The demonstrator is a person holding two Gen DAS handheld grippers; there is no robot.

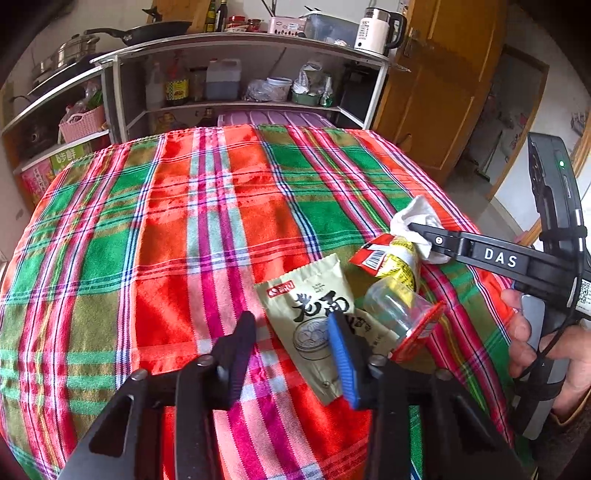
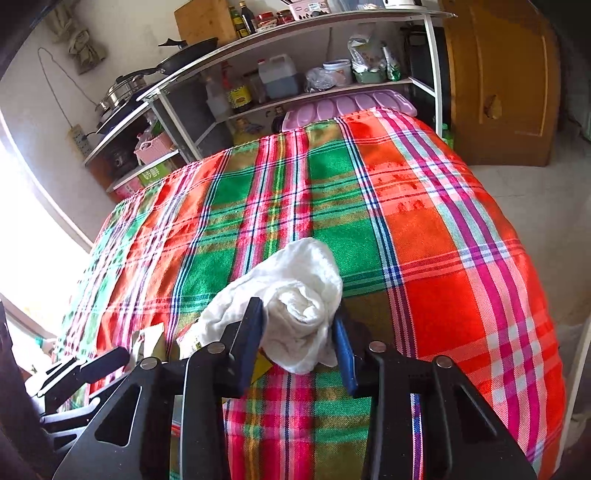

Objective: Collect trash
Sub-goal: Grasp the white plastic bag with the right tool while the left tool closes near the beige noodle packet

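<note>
A crumpled white tissue (image 2: 299, 295) sits between the fingers of my right gripper (image 2: 301, 328), which is shut on it; it also shows in the left wrist view (image 1: 415, 218), at the right gripper's tip (image 1: 417, 230). Below it lie a clear plastic bottle (image 1: 397, 302) with a yellow-red label and a beige snack wrapper (image 1: 317, 317) on the plaid tablecloth (image 1: 184, 240). My left gripper (image 1: 291, 339) is open, with its right finger over the beige wrapper.
A metal shelf rack (image 1: 240, 74) with bottles, jars and pans stands behind the table. A white kettle (image 1: 376, 31) is on top. A wooden door (image 1: 443, 92) is at the back right. A lilac plastic lid (image 2: 347, 107) lies at the table's far edge.
</note>
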